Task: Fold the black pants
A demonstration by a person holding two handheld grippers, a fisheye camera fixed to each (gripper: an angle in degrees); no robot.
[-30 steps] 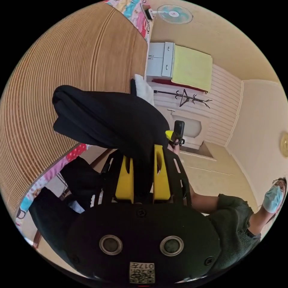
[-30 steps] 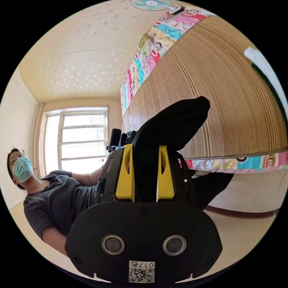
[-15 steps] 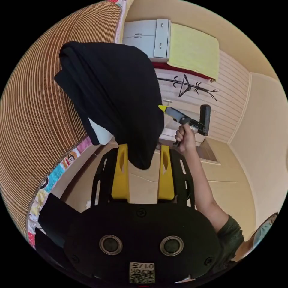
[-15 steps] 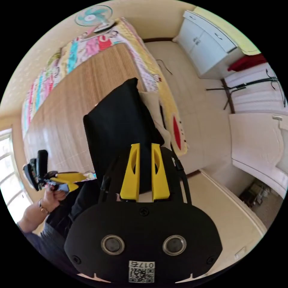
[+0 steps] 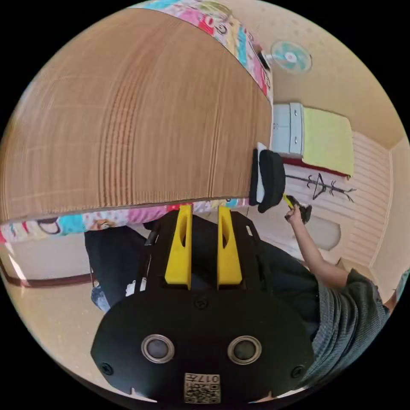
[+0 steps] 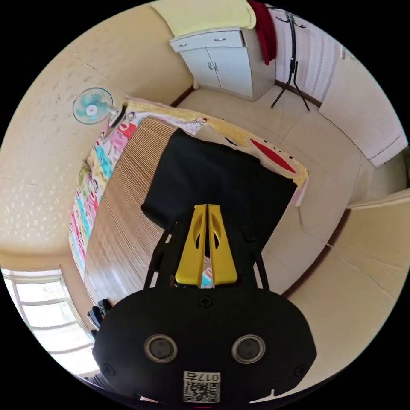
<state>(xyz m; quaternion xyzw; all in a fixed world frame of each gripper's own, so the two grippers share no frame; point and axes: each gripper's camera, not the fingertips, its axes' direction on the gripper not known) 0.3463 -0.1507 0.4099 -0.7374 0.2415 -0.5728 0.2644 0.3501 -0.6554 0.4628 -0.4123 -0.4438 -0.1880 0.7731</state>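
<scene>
A: Starting close, in the left gripper view. Left gripper [image 5: 204, 209]?

B: Jaws parted, with a plain gap between. Nothing gripped. Behind the gap, just the dark clothing of the person [image 5: 341, 307].

A: And past that?

B: Patterned sheet [image 5: 128, 215] along the bed's edge, then a wide bamboo mat [image 5: 141, 119] on top.

A: Black pants [image 5: 269, 181]?

B: Folded into a compact bundle at the mat's far corner, on top of something white [image 5: 259, 149]. Just beside the bundle, a hand [image 5: 294, 215] with the right gripper [image 5: 288, 201], its yellow tip at the bundle's edge. Touching or only close? Hard to tell from here.

A: Further off?

B: White cabinet [image 5: 284, 128] with a yellow cloth [image 5: 326, 141] over it, a coat stand [image 5: 320, 188] beside it, and a fan [image 5: 290, 56] up on the wall.

A: Now the right gripper view, again from near.

B: Yellow jaws brought together tip to tip, no gap, tips over the near edge of the pants. Any cloth nipped between? Cannot tell.

A: And the pants there?

B: Flat, roughly rectangular, on the mat's corner, close to the patterned sheet at the bed's end. Beyond, pale floor [image 6: 324, 141], the cabinet, and a red cloth [image 6: 265, 30] hanging next to it.
</scene>
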